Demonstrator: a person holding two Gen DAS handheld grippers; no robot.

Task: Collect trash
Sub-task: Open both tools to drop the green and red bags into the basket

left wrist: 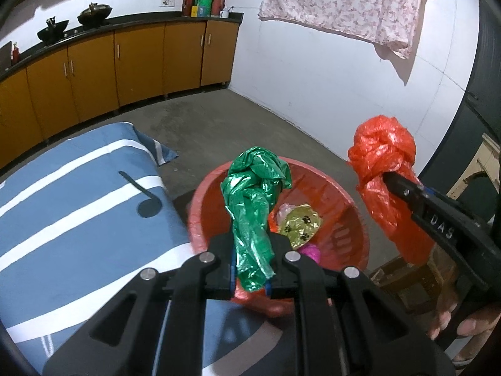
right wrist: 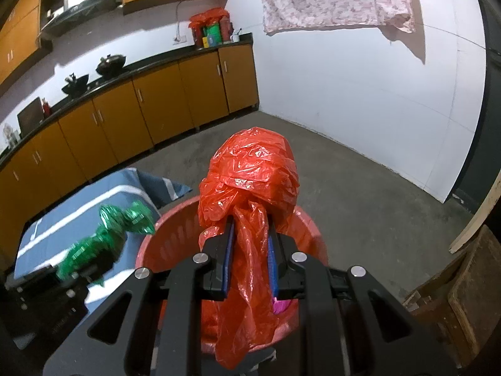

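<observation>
My left gripper [left wrist: 250,241] is shut on a crumpled green foil wrapper [left wrist: 253,194] and holds it over the near rim of a red plastic basket [left wrist: 350,206]. The basket holds a gold paw-print wrapper [left wrist: 300,224] and a pink piece [left wrist: 310,252]. My right gripper [right wrist: 250,235] is shut on a knotted red plastic bag [right wrist: 250,175] above the basket [right wrist: 150,250]. In the left wrist view the bag [left wrist: 382,156] hangs right of the basket. In the right wrist view the green wrapper [right wrist: 106,244] is at the left.
A blue cloth with white stripes [left wrist: 78,206] covers a surface left of the basket. Orange cabinets [left wrist: 125,62] line the far wall under a dark counter with woks. A wooden stool [right wrist: 463,282] stands at the right. Grey concrete floor [left wrist: 244,125] lies beyond the basket.
</observation>
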